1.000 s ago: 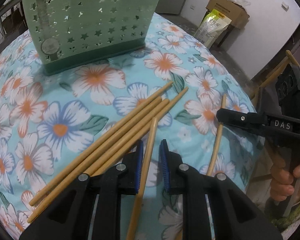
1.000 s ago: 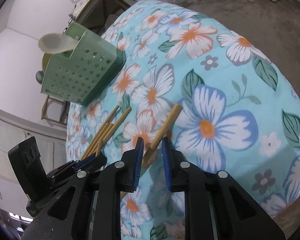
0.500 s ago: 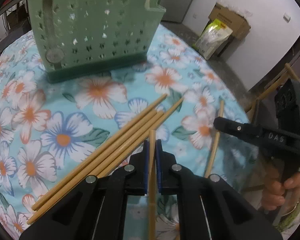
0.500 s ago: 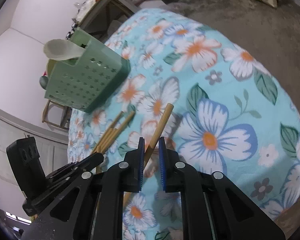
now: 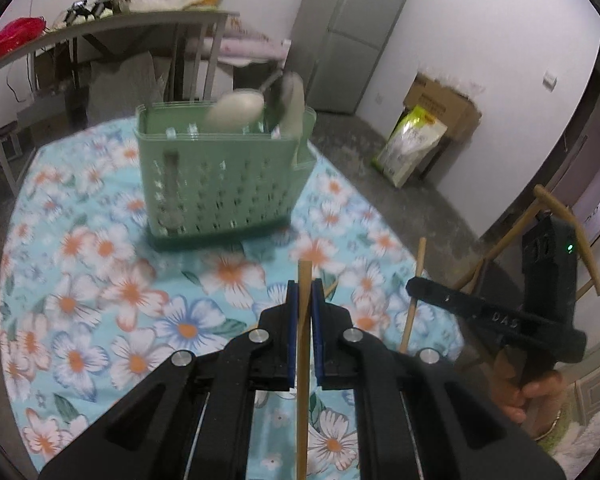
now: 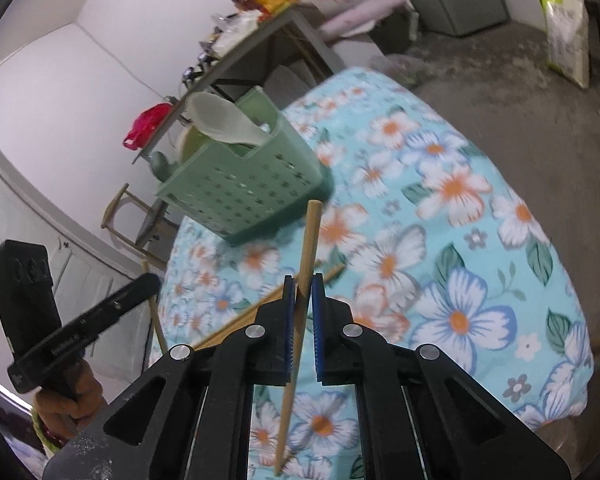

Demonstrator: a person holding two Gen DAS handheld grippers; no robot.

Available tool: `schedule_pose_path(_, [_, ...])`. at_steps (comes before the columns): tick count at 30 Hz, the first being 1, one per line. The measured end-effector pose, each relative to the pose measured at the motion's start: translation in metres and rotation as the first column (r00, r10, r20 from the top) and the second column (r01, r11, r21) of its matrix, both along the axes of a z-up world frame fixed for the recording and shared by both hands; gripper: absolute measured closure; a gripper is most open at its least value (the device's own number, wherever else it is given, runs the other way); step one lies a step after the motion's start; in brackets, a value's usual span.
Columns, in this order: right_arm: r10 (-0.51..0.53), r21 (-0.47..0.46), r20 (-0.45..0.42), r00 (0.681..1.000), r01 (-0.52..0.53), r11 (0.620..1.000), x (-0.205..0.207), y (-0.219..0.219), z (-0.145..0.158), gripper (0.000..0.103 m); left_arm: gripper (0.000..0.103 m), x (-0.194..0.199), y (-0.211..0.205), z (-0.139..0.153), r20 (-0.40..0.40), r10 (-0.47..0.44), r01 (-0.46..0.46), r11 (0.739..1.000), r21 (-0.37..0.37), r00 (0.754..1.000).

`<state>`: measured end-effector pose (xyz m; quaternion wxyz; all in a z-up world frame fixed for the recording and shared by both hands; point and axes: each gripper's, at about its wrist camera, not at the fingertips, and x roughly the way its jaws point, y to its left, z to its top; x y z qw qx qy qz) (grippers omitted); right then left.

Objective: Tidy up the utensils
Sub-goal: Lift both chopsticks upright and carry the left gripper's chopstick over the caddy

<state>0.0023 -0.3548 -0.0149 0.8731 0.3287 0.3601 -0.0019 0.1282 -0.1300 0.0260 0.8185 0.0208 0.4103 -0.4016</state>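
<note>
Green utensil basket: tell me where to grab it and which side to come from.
Pinch the green basket by its top rim at the bare end, coming straight down from above. It stands upright, and its thin wall would probably fit between two fingers. The spoons crowd the other end, so keep away from there.

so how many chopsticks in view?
3 chopsticks at least: one in the left gripper, one in the right gripper, jaws just closing on it, one on the cloth. More may be hidden.
</note>
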Motion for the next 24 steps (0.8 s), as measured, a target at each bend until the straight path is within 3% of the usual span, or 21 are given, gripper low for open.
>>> schedule_pose_path(15, [0.076,-0.127,0.15,0.986,-0.057,0.99,0.005,0.019,0.05,0.098,0.097,-0.002,0.045,0.083,0.167,0.097,-0.067,0.981,-0.18,0.981])
schedule_pose_path(24, [0.098,-0.164,0.195,0.976,-0.066,0.984,0.013,0.023,0.066,0.098,0.097,0.014,0.063,0.146,0.328,0.191,-0.093,0.952,-0.292,0.925])
